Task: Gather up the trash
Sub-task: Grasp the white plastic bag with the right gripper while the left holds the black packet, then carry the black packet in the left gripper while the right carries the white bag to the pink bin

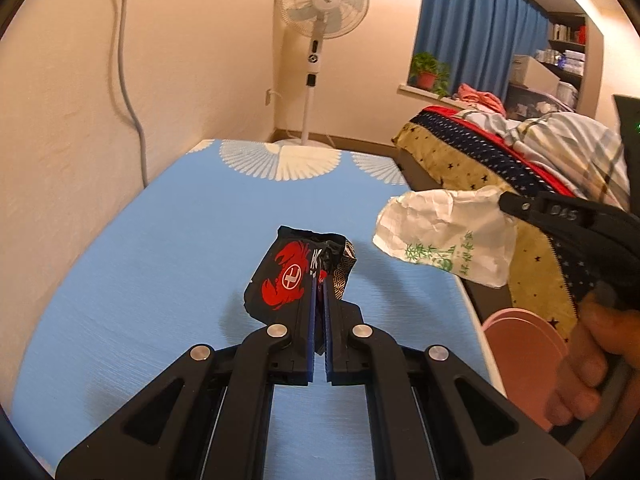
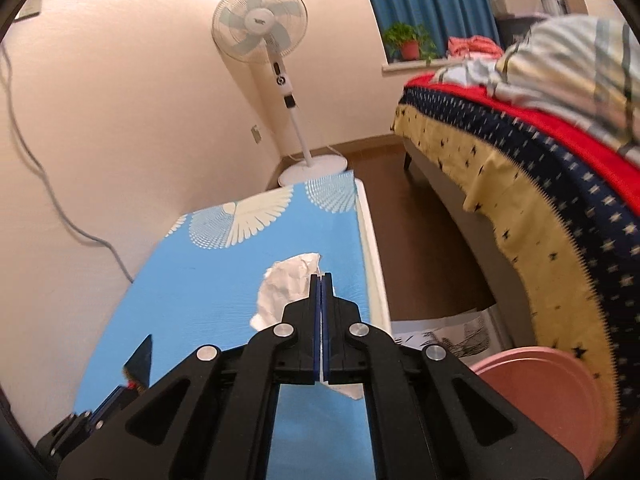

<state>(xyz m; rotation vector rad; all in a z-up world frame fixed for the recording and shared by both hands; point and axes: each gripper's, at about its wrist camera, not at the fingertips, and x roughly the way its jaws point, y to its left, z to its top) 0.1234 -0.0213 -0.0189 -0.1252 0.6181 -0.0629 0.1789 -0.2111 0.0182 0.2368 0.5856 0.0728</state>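
With a black wrapper (image 1: 298, 276) pinched in the left tongs (image 1: 319, 280) and crumpled white paper (image 2: 286, 286) in the right tongs (image 2: 321, 280), both are best kept clamped and carried toward the pink bin (image 2: 560, 392) at lower right.

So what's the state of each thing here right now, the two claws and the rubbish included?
Left gripper: shut on the black snack wrapper with a red crab, lifted off the blue table.
Right gripper: shut on the crumpled white paper bag with green print, held in the air.
Blue patterned table: bare of trash.
White standing fan: upright, blades look still.
Pink round bin: open-topped, beside the table.
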